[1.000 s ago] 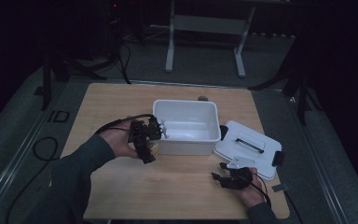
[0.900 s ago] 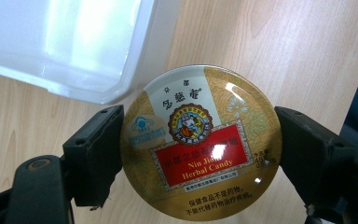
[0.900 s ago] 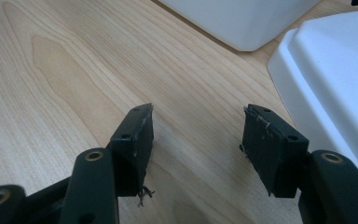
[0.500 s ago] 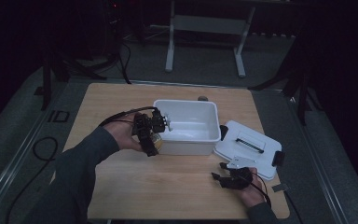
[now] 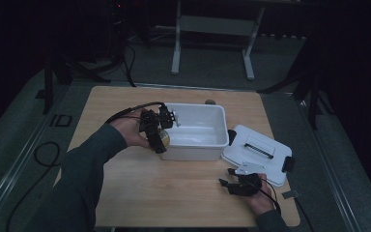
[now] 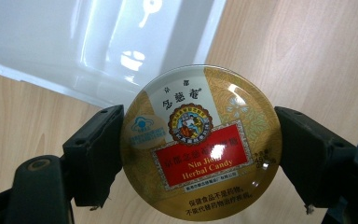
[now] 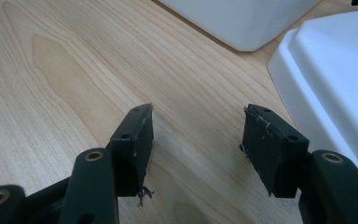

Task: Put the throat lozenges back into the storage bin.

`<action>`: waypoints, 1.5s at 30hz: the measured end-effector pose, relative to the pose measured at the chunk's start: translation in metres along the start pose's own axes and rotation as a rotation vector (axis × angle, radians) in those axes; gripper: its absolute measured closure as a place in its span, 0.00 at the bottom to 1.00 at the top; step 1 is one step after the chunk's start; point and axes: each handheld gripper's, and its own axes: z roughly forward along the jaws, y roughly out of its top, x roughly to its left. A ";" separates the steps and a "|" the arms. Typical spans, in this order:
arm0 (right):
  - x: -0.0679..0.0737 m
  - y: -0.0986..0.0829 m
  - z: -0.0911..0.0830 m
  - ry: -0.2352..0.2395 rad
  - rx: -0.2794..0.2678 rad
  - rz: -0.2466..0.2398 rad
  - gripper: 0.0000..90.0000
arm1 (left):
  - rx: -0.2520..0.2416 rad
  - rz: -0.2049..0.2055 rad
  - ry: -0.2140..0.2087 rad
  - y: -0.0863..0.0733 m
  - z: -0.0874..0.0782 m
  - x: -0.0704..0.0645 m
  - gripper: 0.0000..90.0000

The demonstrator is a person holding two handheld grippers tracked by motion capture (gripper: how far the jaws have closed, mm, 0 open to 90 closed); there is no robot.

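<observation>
The left gripper (image 5: 160,129) pinches a round candy tin (image 6: 200,142) across its rim, jaws at 9 and 3 o'clock of the lid, holding it just at the left wall of the white tub (image 5: 195,140). The tin looks light and stiff, but its glossy metal edge is likely slippery, so a firm squeeze across the full width suits it best. The right gripper (image 7: 196,135) rests spread and empty on the bench (image 5: 174,193), with the white lid (image 5: 258,152) at its 1 o'clock.
</observation>
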 end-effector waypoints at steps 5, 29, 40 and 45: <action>0.000 0.000 0.000 0.000 -0.001 0.000 0.47 | 0.005 -0.008 0.003 0.004 0.002 0.003 0.23; 0.000 0.000 0.000 0.001 0.000 -0.001 0.47 | 0.016 -0.071 -0.008 0.024 0.013 0.023 0.23; 0.000 0.000 0.000 0.003 0.001 -0.002 0.46 | 0.014 -0.085 -0.010 0.037 0.019 0.029 0.23; 0.000 0.000 0.000 0.003 0.001 -0.002 0.46 | 0.018 -0.088 -0.016 0.040 0.022 0.031 0.23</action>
